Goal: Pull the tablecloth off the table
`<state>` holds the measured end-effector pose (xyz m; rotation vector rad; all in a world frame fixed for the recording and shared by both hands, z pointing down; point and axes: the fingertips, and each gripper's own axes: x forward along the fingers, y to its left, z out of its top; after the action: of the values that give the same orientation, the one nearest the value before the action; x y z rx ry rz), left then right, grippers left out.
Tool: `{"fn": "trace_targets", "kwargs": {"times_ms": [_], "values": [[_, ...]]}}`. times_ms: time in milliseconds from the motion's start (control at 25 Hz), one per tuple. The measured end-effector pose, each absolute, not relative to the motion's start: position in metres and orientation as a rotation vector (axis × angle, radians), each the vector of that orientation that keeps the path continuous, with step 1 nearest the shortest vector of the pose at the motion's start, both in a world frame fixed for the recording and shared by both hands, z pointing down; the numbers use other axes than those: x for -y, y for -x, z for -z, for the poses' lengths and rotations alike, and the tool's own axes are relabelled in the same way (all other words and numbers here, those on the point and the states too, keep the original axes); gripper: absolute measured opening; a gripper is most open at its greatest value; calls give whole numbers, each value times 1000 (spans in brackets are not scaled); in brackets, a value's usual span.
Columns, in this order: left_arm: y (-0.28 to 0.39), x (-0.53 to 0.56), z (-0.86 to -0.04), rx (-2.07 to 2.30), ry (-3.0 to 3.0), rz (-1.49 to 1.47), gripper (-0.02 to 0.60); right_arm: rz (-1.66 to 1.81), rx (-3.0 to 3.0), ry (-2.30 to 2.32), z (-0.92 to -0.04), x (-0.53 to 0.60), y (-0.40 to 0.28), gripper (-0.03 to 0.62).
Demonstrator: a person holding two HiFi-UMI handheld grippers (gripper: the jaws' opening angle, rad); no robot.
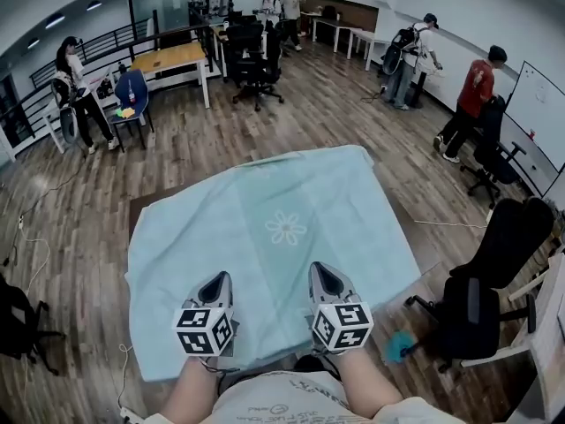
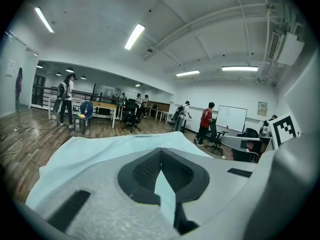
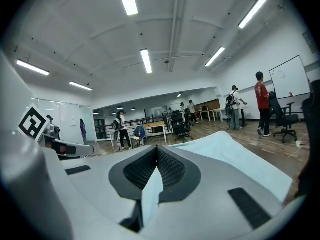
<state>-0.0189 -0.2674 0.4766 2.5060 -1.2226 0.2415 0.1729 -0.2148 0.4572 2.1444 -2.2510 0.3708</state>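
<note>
A pale blue tablecloth [image 1: 274, 237] with a white flower print lies spread over a table below me. My left gripper [image 1: 215, 287] is shut on the tablecloth near its front edge. My right gripper [image 1: 324, 277] is shut on the same near edge, a little to the right. In the left gripper view a fold of the tablecloth [image 2: 164, 191] is pinched between the dark pads [image 2: 145, 170]. A fold of the tablecloth [image 3: 151, 193] likewise sits between the dark pads [image 3: 176, 169] in the right gripper view. The table itself is hidden under the cloth.
A black office chair [image 1: 494, 272] stands to the right of the table. A wooden desk [image 1: 169, 58] and a blue chair [image 1: 131, 95] stand at the far left. Several people [image 1: 475, 95] stand around the room. Cables [image 1: 35, 263] lie on the wood floor at left.
</note>
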Motion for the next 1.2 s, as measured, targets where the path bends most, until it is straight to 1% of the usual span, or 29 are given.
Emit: {"fn": "trace_targets", "kwargs": {"times_ms": [240, 520, 760, 1000, 1080, 1120, 1160, 1200], "values": [[-3, 308, -495, 1322, -2415, -293, 12, -446, 2272, -2078, -473, 270, -217, 12], [-6, 347, -533, 1461, -2242, -381, 12, -532, 2237, -1965, -512, 329, -272, 14], [15, 375, -583, 1597, -2016, -452, 12, -603, 2137, -1857, -571, 379, -332, 14], [49, 375, -631, 1664, -1842, -587, 14, -641, 2060, -1792, -618, 412, -373, 14], [60, 372, -651, 1658, -1787, -619, 30, -645, 2022, -1792, -630, 422, -387, 15], [65, 371, -661, 1650, -1768, -633, 68, -642, 2005, -1784, -637, 427, -393, 15], [69, 371, -670, 1639, -1755, -648, 125, -638, 1994, -1769, -644, 433, -398, 17], [72, 372, -678, 1624, -1749, -666, 149, -633, 1989, -1744, -652, 439, -401, 19]]}}
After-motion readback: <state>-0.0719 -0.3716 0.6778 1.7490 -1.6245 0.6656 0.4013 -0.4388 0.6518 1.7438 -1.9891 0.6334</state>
